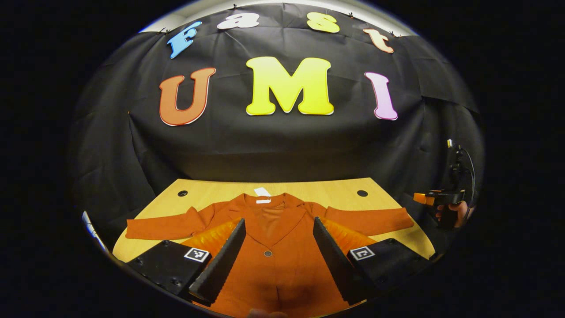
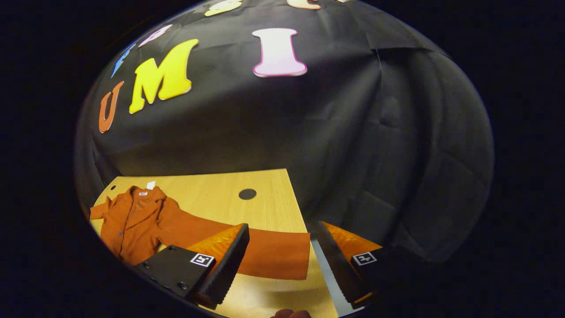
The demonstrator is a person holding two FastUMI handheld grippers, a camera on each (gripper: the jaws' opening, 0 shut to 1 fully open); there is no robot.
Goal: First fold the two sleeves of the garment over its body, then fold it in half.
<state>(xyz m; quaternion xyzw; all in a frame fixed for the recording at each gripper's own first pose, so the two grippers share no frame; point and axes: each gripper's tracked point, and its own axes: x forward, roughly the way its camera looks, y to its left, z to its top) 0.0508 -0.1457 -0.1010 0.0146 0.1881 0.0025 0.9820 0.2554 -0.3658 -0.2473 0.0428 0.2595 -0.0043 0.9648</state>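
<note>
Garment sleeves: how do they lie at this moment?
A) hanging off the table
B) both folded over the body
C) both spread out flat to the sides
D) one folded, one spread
C: in the left gripper view the orange garment lies on the table with both sleeves stretched outward; neither gripper holds cloth.
</note>
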